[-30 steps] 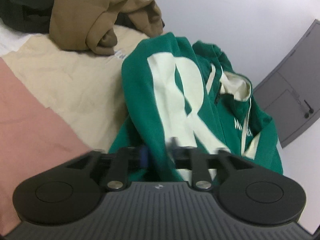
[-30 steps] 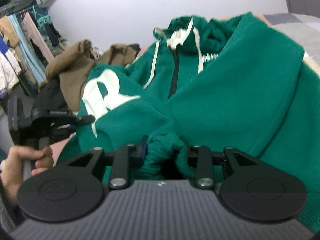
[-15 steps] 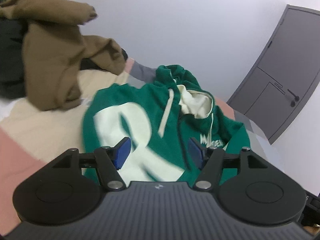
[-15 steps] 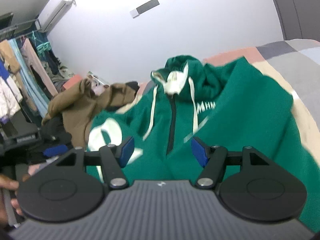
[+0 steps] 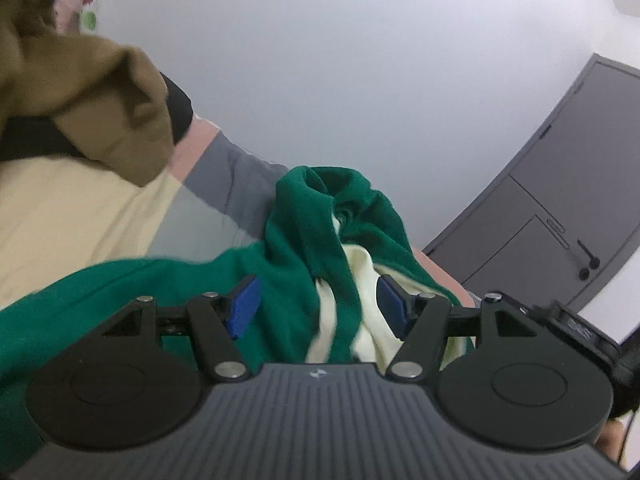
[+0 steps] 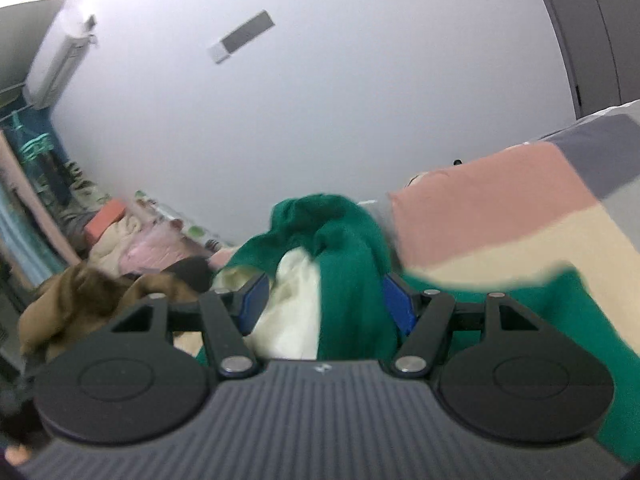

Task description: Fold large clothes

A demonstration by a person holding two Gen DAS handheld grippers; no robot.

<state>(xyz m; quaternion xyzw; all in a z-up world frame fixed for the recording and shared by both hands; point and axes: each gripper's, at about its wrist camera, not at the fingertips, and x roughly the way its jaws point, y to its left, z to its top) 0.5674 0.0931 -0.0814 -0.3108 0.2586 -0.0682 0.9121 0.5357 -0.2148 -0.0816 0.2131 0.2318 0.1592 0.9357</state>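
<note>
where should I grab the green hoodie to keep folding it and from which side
Probably by the hood of the green hoodie: it is bunched up into a raised ridge with the cream lining showing. Come in low from the near side, where both the left gripper and right gripper already face it with open jaws.

The left tongs [image 5: 318,306] stood with their blue pads [image 5: 244,305] apart, pressing on nothing, aimed forward and slightly downward. The right tongs [image 6: 326,308] were likewise parted, their pads [image 6: 254,306] gripping nothing. Both pairs of jaws had just been opening. At the left view's right edge, part of the other black tool showed.
</note>
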